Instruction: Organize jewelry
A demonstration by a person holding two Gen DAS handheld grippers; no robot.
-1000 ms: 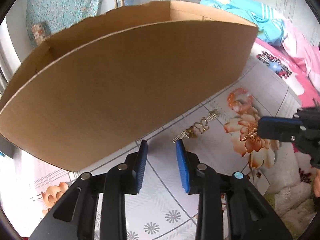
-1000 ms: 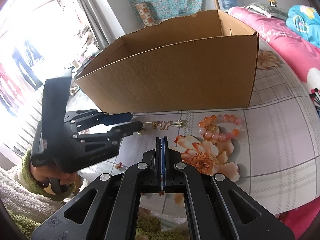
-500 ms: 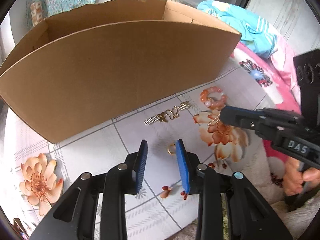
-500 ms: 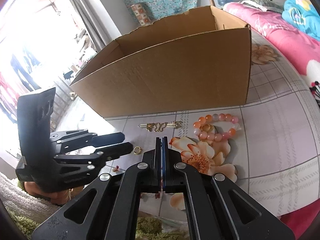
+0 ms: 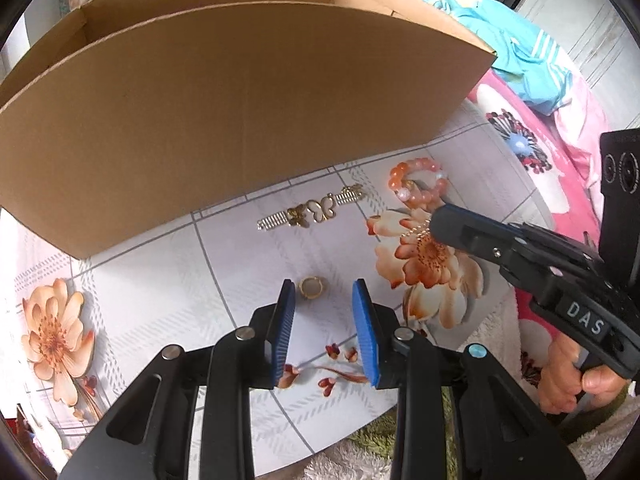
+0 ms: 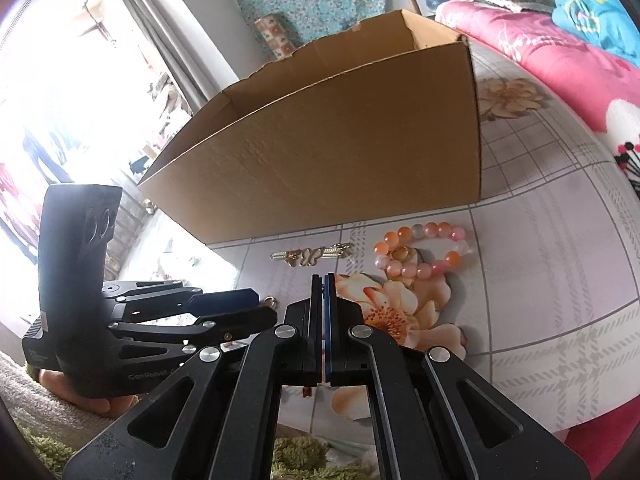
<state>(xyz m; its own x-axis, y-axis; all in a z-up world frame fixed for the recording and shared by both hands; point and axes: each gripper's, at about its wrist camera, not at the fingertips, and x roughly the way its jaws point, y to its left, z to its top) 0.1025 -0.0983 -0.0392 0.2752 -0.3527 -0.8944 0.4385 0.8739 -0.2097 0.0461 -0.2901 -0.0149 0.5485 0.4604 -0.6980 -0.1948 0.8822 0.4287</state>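
A small gold ring (image 5: 311, 288) lies on the flower-patterned tabletop (image 5: 160, 300), just beyond the fingertips of my left gripper (image 5: 323, 296), which is open with nothing between its blue pads. Farther back lie a gold butterfly chain (image 5: 312, 212) and an orange-pink bead bracelet (image 5: 418, 182), both in front of a big open cardboard box (image 5: 240, 100). My right gripper (image 6: 323, 280) is shut and empty, hovering short of the bracelet (image 6: 424, 252), which encloses another gold ring (image 6: 402, 254). The right wrist view also shows the left gripper (image 6: 265, 305) by the small ring (image 6: 270, 301).
Pink flowered bedding (image 6: 560, 52) and a blue cloth (image 5: 520, 40) lie to the right of the table. A fluffy green and white rug (image 5: 360, 452) sits below the table's near edge. A hand (image 5: 568, 376) grips the right gripper's handle.
The left wrist view has swung down from the box wall to the tabletop. The small gold ring came into view and now lies just ahead of the open fingertips. The right gripper barely moved.
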